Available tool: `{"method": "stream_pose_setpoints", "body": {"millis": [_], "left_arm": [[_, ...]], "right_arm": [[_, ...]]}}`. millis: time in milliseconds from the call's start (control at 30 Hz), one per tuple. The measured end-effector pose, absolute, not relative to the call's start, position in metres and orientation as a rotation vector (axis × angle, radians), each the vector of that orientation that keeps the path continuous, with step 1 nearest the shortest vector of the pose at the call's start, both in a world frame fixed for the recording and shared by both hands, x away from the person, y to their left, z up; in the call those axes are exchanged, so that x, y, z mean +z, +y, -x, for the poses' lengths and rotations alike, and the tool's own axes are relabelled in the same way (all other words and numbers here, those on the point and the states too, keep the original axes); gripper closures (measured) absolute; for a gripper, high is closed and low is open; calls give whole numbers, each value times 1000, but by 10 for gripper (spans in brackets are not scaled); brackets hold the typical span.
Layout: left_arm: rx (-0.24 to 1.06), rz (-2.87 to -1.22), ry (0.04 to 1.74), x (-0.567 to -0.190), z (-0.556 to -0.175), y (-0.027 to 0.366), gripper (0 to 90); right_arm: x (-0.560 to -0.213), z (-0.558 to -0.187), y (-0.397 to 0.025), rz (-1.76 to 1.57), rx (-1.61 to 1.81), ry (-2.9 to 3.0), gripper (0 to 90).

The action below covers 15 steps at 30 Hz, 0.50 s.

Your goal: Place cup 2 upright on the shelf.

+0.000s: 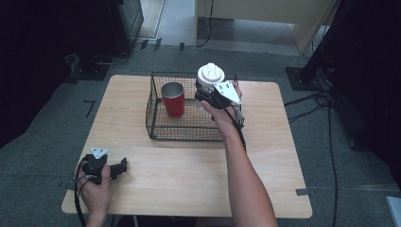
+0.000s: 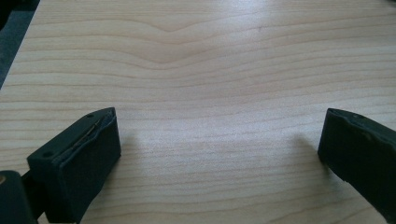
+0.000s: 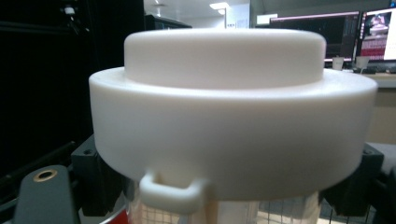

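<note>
A lab or test room is showing here: a lone wooden table [image 1: 189, 175] is standing on grey carpet [image 1: 56, 137] with tape marks, black equipment stands [image 1: 302, 75] and cables [image 1: 326, 109] are ringing it, and lit computer monitors [image 3: 373, 32] are glowing behind.

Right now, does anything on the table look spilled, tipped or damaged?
Nothing stands out. The red metal cup stands upright in the black wire basket, and the right gripper holds the white-lidded clear jar upright above it.
</note>
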<state>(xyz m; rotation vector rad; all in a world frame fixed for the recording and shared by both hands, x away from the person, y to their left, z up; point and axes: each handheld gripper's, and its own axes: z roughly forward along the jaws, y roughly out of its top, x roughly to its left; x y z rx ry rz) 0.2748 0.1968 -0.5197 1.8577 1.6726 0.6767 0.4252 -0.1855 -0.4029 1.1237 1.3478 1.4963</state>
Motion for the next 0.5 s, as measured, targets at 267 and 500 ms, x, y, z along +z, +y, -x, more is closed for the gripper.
{"method": "stream_pose_setpoints", "body": {"millis": [267,500], "left_arm": [[677,-1857,1673,-520,-275,197,0],[677,-1857,1672,-520,-275,197,0]], "right_arm": [[-417,-436,-188,-1145,1458,1383,162],[-430,-442,-186,-1138,1423,1454,162]]}}
